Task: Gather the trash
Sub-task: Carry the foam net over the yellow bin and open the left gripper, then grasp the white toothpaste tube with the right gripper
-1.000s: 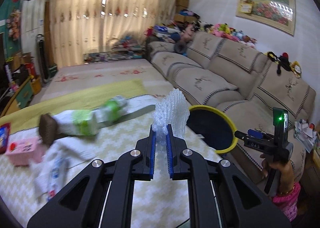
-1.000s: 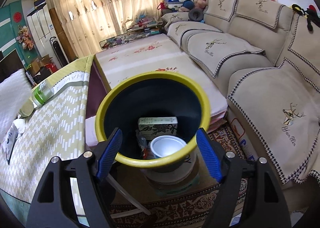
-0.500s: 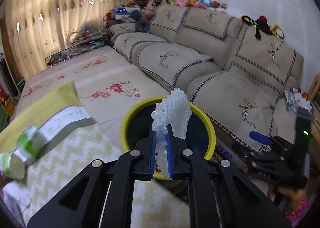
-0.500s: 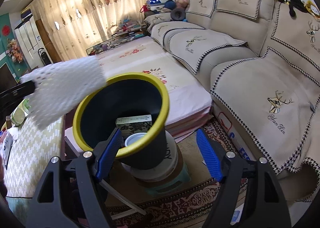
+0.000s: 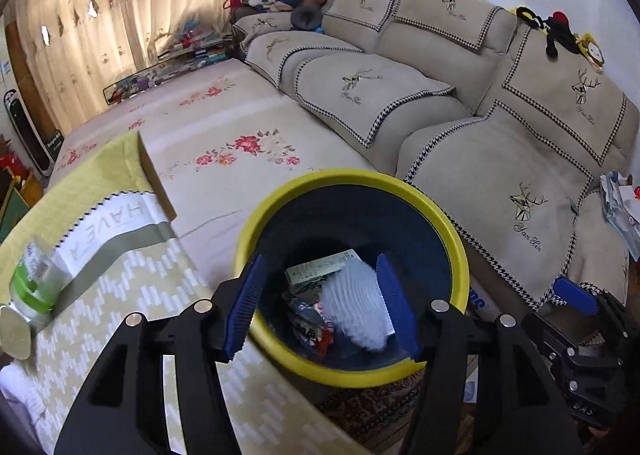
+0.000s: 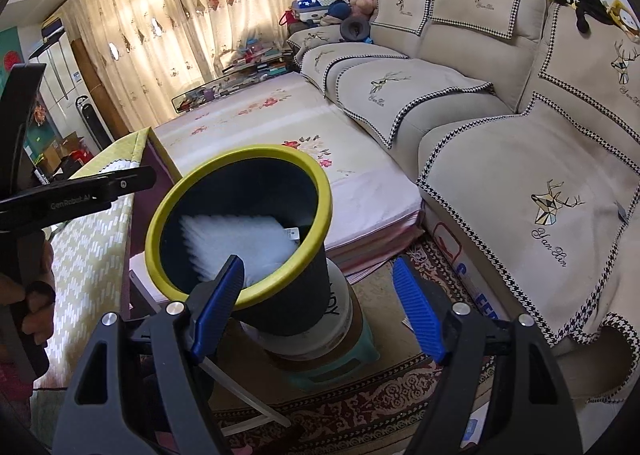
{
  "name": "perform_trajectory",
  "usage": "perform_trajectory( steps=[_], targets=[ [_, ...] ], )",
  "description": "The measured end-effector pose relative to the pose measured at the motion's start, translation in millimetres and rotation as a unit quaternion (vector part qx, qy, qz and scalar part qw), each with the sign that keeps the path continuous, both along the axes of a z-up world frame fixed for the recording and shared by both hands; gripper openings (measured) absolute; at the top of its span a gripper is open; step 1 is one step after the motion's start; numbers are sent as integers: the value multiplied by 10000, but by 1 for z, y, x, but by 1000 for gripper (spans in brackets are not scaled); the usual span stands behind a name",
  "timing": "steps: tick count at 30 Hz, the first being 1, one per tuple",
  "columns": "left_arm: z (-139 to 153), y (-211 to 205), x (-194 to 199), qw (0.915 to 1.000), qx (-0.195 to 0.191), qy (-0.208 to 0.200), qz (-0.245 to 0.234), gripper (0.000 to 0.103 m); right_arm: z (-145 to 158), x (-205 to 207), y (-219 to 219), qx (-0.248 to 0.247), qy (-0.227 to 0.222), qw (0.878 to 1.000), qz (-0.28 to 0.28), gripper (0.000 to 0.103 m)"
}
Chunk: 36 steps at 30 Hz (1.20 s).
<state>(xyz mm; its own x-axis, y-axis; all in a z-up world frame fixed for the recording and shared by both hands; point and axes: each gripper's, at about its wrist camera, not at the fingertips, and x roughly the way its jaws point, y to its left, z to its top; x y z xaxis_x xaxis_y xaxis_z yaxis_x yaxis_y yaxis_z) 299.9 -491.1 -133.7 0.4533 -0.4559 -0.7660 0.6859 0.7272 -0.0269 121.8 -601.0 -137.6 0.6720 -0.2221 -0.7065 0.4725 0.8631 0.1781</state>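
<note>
From your left wrist camera, your left gripper (image 5: 320, 303) hangs over the yellow-rimmed bin (image 5: 456, 251), and its jaws have just been opening; they now stand spread, with nothing pressed between the blue pads (image 5: 245, 307). The white bubble wrap (image 5: 356, 307) sits loose inside the bin, framed between the pads but touching neither as far as you can see. It lies on top of other trash there: a small printed box (image 5: 316, 269) on the far side and some crumpled wrappers (image 5: 310, 321) to its left. To the left of the bin, a plastic bottle with a green label (image 5: 30, 291) lies on its side on the yellow patterned tablecloth (image 5: 132, 295). Your right gripper (image 5: 580, 319) shows at the lower right edge.

From your right wrist camera, your right gripper (image 6: 318, 305) is spread wide and holds nothing; its left pad overlaps the near rim of the bin (image 6: 320, 191) in the picture, though you cannot tell whether it touches. The bin is tilted and stands on a white bucket (image 6: 340, 319). The bubble wrap (image 6: 236, 243) fills most of the bin's mouth. Your left gripper's black body (image 6: 80, 191) reaches in from the left edge, above the tablecloth (image 6: 92, 251). The beige sofa (image 6: 520, 159) runs along the right.
</note>
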Motion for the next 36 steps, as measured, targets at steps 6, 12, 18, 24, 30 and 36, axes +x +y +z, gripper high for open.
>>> perform_trajectory(
  steps=[6, 12, 18, 24, 30, 36],
  targets=[
    [39, 66, -28, 9978, -365, -497, 230, 86, 5, 3, 11, -28, -29, 9999, 96, 74],
    [74, 154, -65, 9925, -662, -771, 681, 98, 8, 8, 32, -74, -35, 9995, 313, 74],
    [93, 247, -97, 9810, -897, -1017, 1387, 98, 17, 18, 69, -162, -65, 9977, 650, 74],
    [99, 357, -127, 9554, -1164, -1170, 2447, 98, 27, 32, 117, -202, -127, 9933, 1135, 75],
    [90, 460, -149, 9220, -1132, -1185, 3507, 98, 30, 63, 201, -257, -43, 9779, 2075, 76],
    [77, 523, -167, 8984, -1298, -1158, 4033, 98, 33, 94, 307, -76, -30, 9477, 3191, 76]
  ],
)
